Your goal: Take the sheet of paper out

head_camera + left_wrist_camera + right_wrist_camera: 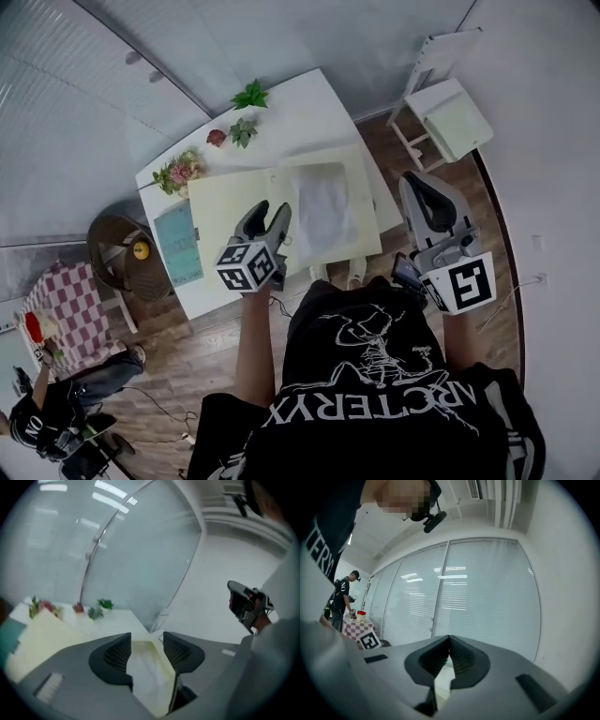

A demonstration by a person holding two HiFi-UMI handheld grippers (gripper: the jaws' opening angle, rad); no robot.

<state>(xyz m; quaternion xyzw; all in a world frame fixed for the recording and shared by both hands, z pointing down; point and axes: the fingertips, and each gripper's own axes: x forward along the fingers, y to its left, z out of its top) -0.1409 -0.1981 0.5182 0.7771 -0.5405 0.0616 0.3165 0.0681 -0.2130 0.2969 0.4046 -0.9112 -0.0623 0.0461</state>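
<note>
An open pale yellow folder point(230, 202) lies on the white table point(300, 112). On its right half rests a white sheet of paper point(322, 211) under a clear cover. My left gripper point(272, 210) hovers over the folder's middle, just left of the sheet, open, with nothing between its fingers. In the left gripper view the jaws point(146, 641) stand apart, with the folder point(42, 639) and the pale sheet point(145, 672) below them. My right gripper point(417, 183) is held off the table's right edge, away from the folder. In the right gripper view its jaws point(450, 639) meet at the tips, pointing at a window wall.
Green sprigs point(248, 96) and a flower bunch point(178, 172) line the table's far edge. A teal book point(178, 242) lies at its left end. A wicker chair point(117, 248) stands left, a white chair point(445, 108) right. A person point(47, 412) crouches near a checked table point(61, 305).
</note>
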